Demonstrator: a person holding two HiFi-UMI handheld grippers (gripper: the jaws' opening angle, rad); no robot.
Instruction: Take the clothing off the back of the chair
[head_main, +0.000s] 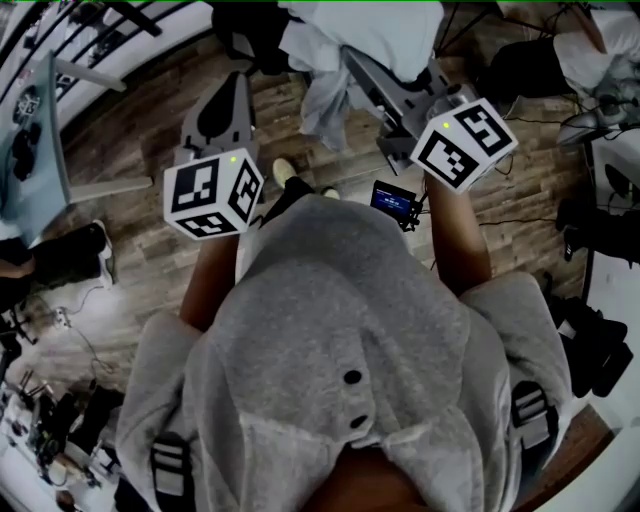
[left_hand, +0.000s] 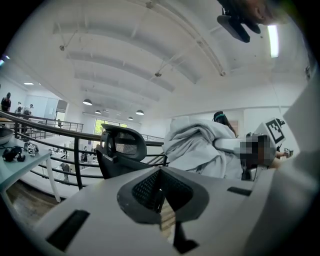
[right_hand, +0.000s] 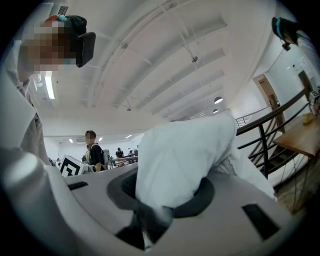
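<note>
Both forearms reach forward, left forearm (head_main: 205, 280) and right forearm (head_main: 460, 235), bare below grey sleeves. Left gripper (head_main: 232, 90) points ahead, tipped slightly down; jaws together, nothing between them. Right gripper (head_main: 372, 72) roughly level, angled toward the upper left in the head view; jaws clamped on a fold of white clothing (right_hand: 185, 160). Grippers side by side, apart.

The clothing (right_hand: 185, 160) is soft, creased white cloth — chair (left_hand: 122, 145) black mesh, floor (head_main: 130, 150) matt wood planks.
</note>
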